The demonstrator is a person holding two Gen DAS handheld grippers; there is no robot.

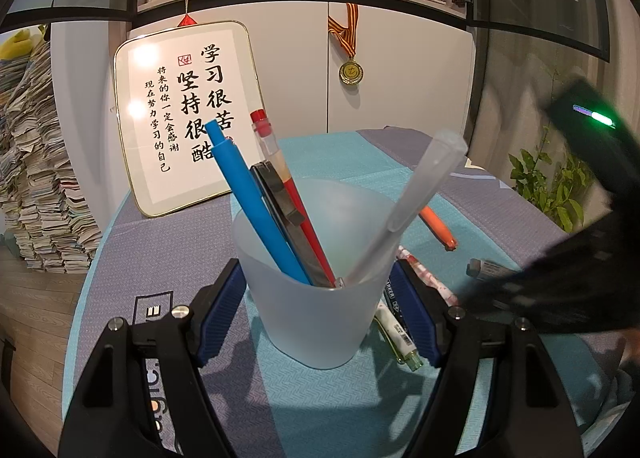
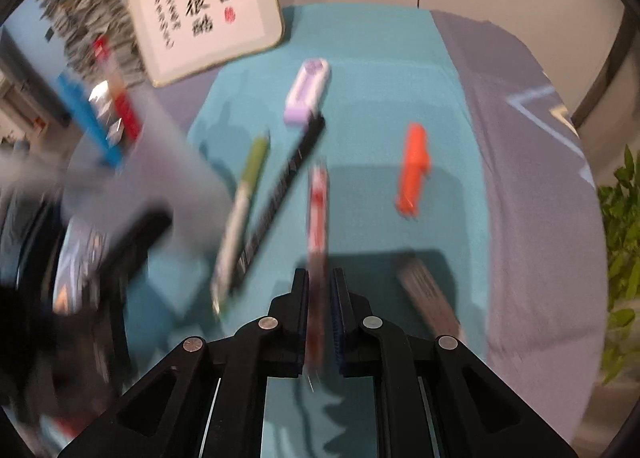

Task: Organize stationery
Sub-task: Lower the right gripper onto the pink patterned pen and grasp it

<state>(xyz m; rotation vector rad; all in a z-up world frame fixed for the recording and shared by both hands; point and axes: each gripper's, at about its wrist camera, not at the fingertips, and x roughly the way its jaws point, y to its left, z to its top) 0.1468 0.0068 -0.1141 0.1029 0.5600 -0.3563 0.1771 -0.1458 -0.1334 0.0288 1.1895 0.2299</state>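
The left tongs (image 1: 320,310) clamp the frosted cup (image 1: 316,282), upright on the counter (image 1: 340,410) and already holding several pens. The right tongs (image 2: 320,318) are nearly closed on the red patterned pen (image 2: 318,218), among other loose pens. Next, I judge, it goes tip-down into the cup.

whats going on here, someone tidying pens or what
A person with a gripper in each hand is sorting stationery. The left gripper is clamped around a frosted plastic cup that already holds a blue pen, a red pen and a clear one. The right gripper is shut on a red-and-white pen. An orange marker, a green pen and others lie on the teal mat.
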